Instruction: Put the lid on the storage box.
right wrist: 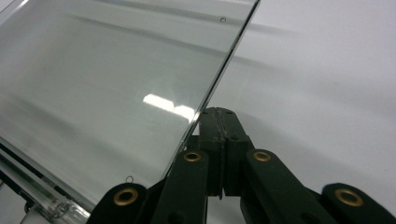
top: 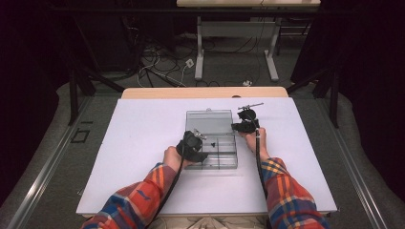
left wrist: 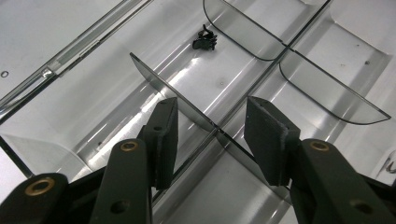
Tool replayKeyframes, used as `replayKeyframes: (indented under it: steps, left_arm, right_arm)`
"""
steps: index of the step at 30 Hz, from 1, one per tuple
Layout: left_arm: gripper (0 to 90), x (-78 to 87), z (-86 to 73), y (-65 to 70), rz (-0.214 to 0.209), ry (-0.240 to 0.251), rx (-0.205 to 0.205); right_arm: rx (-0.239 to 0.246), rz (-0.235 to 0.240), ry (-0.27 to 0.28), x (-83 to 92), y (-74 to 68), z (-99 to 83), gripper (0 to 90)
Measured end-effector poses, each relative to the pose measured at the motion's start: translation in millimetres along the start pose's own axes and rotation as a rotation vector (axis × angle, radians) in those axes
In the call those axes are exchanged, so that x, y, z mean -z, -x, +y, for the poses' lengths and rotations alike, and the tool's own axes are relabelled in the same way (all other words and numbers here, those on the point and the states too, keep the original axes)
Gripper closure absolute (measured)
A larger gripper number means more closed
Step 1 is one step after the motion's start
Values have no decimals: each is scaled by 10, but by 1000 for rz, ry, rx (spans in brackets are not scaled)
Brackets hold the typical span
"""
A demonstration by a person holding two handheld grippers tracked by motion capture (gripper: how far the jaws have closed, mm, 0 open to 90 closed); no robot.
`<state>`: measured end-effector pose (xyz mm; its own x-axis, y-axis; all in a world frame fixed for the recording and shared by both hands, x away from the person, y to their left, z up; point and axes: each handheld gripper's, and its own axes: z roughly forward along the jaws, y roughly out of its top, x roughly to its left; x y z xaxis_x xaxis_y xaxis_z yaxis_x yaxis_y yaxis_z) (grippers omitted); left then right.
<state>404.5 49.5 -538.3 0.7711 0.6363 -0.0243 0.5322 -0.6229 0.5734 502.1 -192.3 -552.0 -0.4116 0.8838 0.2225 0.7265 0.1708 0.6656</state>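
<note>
A clear plastic compartment box (top: 210, 167) lies open on the white tabletop, its lid (top: 208, 121) folded back flat behind it. A small black part (top: 213, 142) sits in one compartment and is sharp in the left gripper view (left wrist: 205, 39). My left gripper (top: 201, 151) reaches into the box; its jaws (left wrist: 212, 112) stand apart astride a straight clear divider (left wrist: 154, 77), pads not pressing it. My right gripper (top: 235, 127) rests at the lid's right edge. Its jaws (right wrist: 219, 114) are shut with nothing between them, right beside the lid's edge (right wrist: 224, 65).
Two curved clear dividers (left wrist: 243, 32) (left wrist: 327, 88) stand in the compartments beyond my left jaws. The white tabletop (top: 143, 143) spreads wide on both sides of the box. Behind it lie a wooden edge (top: 205, 92), table legs and floor cables.
</note>
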Motion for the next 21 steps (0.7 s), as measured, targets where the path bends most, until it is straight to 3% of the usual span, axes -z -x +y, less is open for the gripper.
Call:
replayKeyframes:
  steps: [21]
  left_arm:
    - [553,0,0,-1,0,0,0]
  right_arm:
    - [25,-2,84,164,-53,112,900]
